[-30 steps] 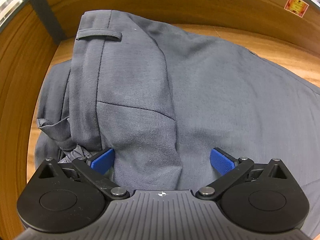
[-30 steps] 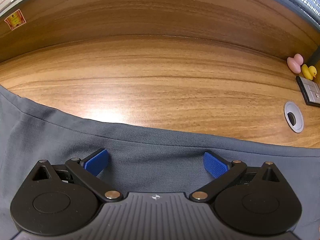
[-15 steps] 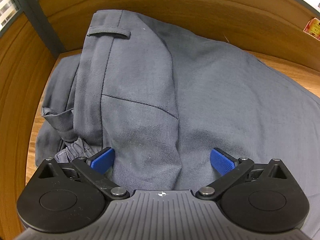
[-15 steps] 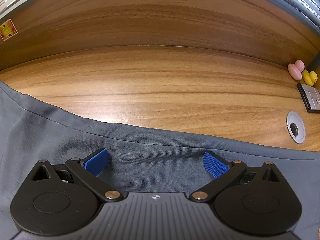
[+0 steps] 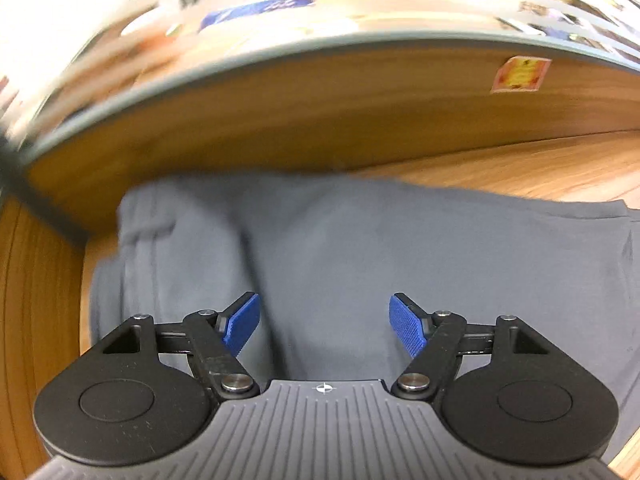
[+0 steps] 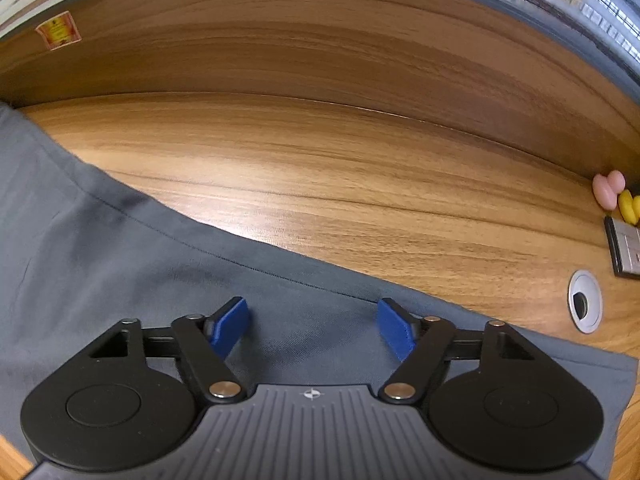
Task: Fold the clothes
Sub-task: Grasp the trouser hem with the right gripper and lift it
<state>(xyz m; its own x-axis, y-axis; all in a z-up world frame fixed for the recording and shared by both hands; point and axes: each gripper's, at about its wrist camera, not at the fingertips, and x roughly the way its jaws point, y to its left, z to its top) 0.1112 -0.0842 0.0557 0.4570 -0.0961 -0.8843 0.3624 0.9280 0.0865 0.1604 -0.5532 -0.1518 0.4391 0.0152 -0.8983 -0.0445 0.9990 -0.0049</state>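
Grey trousers (image 5: 360, 248) lie on the wooden desk, the bunched waistband end at the left by the corner; the left wrist view is blurred. My left gripper (image 5: 324, 324) is open above the cloth, empty, its blue pads apart. In the right wrist view the trousers (image 6: 120, 264) spread across the lower left, a seamed edge running diagonally. My right gripper (image 6: 314, 326) is open over the cloth near that edge, holding nothing.
The wooden desk (image 6: 360, 184) has a raised back panel with a red-yellow sticker (image 6: 59, 31). At the right are a pink duck (image 6: 608, 192), a yellow duck (image 6: 630, 208), a grey socket box (image 6: 626, 252) and a round cable grommet (image 6: 585, 300).
My left gripper has pulled back and tilted up, so the trousers look farther off and the back panel shows. Both grippers' pads have come somewhat closer together. The right view has shifted slightly.
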